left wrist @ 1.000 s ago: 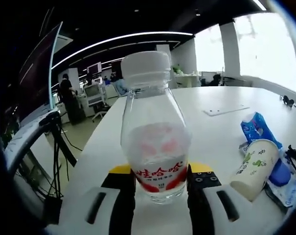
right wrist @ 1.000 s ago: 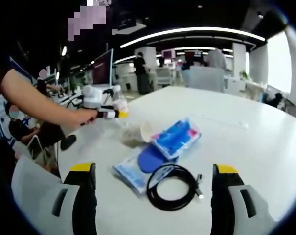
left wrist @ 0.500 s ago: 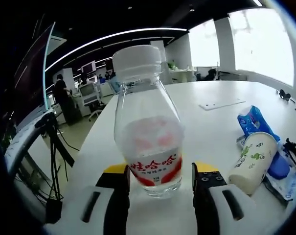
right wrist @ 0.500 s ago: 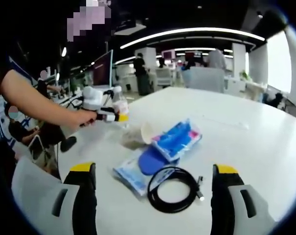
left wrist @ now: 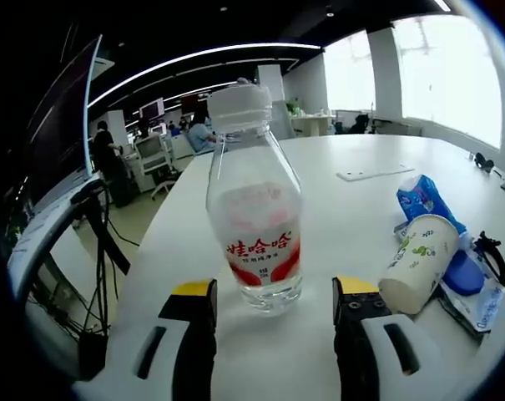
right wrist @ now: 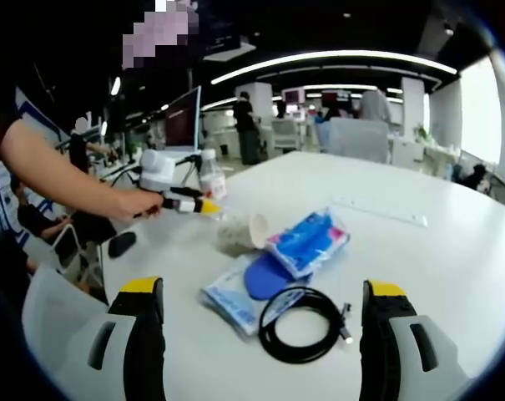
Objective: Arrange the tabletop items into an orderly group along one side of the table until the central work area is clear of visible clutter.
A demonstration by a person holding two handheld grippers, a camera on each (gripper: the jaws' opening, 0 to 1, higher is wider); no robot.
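A clear plastic bottle (left wrist: 255,225) with a white cap and red label stands upright on the white table (left wrist: 352,209). It sits just beyond the tips of my left gripper (left wrist: 275,289), which is open, with both jaws clear of it. A paper cup (left wrist: 419,263) lies on its side to the right, beside blue packets (left wrist: 423,199) and a black cable coil (left wrist: 490,251). My right gripper (right wrist: 260,288) is open over the table, the cable coil (right wrist: 302,322) and blue packets (right wrist: 306,242) just ahead. Farther left in that view are the cup (right wrist: 244,231), the bottle (right wrist: 209,174) and the left gripper (right wrist: 181,200), held by a hand.
A flat white card (left wrist: 373,174) lies farther back on the table. The table's left edge (left wrist: 143,259) drops to a floor with a stand and cables (left wrist: 98,242). A monitor (left wrist: 64,109) stands at the left. Desks, chairs and people fill the office behind.
The left jaws have spread and drawn back from the bottle, which now stands free on the table. The right gripper has stayed open and nearly still.
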